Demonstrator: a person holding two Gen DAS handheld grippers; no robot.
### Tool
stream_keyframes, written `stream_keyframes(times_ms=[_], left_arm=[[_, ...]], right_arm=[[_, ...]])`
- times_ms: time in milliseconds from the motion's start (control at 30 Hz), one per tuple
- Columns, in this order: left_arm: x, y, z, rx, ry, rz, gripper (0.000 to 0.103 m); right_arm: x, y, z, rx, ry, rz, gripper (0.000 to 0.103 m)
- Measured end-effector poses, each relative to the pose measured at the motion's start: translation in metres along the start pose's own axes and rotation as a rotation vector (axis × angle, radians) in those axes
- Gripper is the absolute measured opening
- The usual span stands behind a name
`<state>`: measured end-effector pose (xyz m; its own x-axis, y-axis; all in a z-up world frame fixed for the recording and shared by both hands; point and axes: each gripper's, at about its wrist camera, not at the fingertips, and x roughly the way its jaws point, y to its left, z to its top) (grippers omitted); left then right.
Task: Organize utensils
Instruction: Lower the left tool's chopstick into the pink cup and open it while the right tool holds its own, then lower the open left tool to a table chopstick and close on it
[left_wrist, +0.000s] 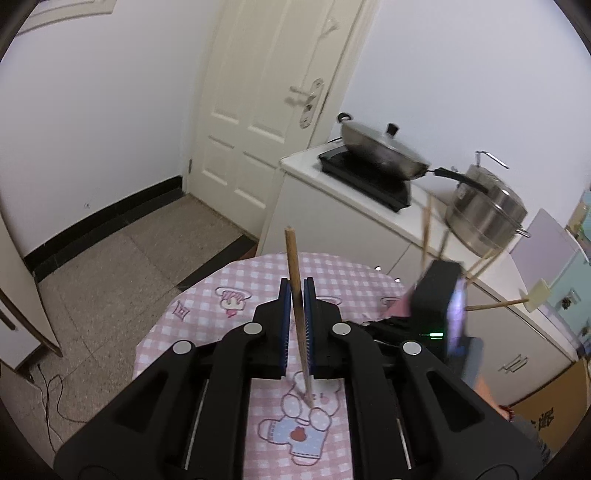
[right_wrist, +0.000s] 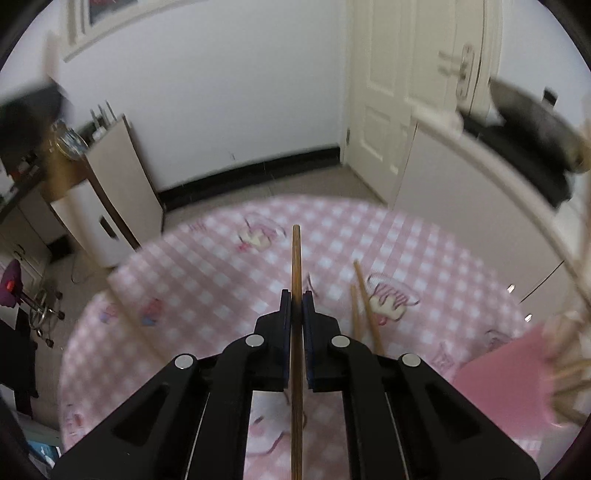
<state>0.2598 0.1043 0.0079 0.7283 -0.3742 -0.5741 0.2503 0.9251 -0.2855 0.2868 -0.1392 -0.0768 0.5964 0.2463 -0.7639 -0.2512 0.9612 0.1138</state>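
The left gripper (left_wrist: 298, 291), angled down over the pink checked tablecloth (left_wrist: 207, 302), clamps a wooden chopstick (left_wrist: 294, 266) whose tip pokes up at frame centre. At right, blurred, a black holder (left_wrist: 437, 291) carries more sticks. The right gripper (right_wrist: 296, 304), tilted steeply downward, pinches a darker chopstick (right_wrist: 296, 258) running down the frame's middle. Two loose chopsticks (right_wrist: 365, 306) lie just right of it; a pink box (right_wrist: 506, 387) sits lower right.
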Motion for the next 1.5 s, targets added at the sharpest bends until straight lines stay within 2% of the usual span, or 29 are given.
stream_keyframes(times_ms=[200,300,400,567,700,867,933,1000,1067,1300,1433,1500], left_arm=[[-0.019,-0.039,0.003,0.056,-0.056,-0.032,0.006],[-0.020,-0.058,0.004,0.089,-0.056,-0.046,0.005],[-0.018,-0.066,0.001,0.089,-0.045,-0.041,0.005],[-0.010,-0.060,-0.007,0.065,-0.007,-0.007,0.005],[0.003,-0.045,-0.016,0.049,0.028,0.059,0.006],[0.038,-0.013,-0.021,-0.020,0.117,0.117,0.006],[0.048,-0.003,-0.023,-0.037,0.141,0.140,0.010],[0.058,0.011,-0.024,-0.074,0.162,0.144,0.033],[0.064,0.021,-0.023,-0.098,0.160,0.155,0.043],[0.106,0.060,-0.017,-0.193,0.235,0.156,0.042],[0.137,0.075,-0.019,-0.238,0.288,0.162,0.042],[0.154,0.081,-0.021,-0.253,0.319,0.176,0.039]], right_arm=[[-0.087,0.001,0.008,-0.018,-0.165,-0.012,0.004],[-0.118,-0.001,0.008,-0.023,-0.213,-0.020,0.004],[-0.131,-0.005,0.003,-0.021,-0.223,-0.028,0.004],[-0.128,-0.009,-0.001,-0.010,-0.225,-0.018,0.004],[-0.126,-0.003,-0.005,-0.017,-0.221,-0.007,0.004],[-0.111,0.003,0.001,-0.039,-0.216,-0.007,0.004],[-0.104,0.007,0.006,-0.042,-0.217,-0.004,0.004],[-0.093,0.014,0.014,-0.054,-0.208,-0.007,0.004],[-0.078,0.022,0.026,-0.066,-0.185,-0.019,0.004],[0.002,0.037,0.067,-0.052,-0.018,-0.045,0.004],[0.043,0.037,0.068,-0.048,0.069,-0.053,0.004],[0.060,0.032,0.069,-0.038,0.111,-0.052,0.004]])
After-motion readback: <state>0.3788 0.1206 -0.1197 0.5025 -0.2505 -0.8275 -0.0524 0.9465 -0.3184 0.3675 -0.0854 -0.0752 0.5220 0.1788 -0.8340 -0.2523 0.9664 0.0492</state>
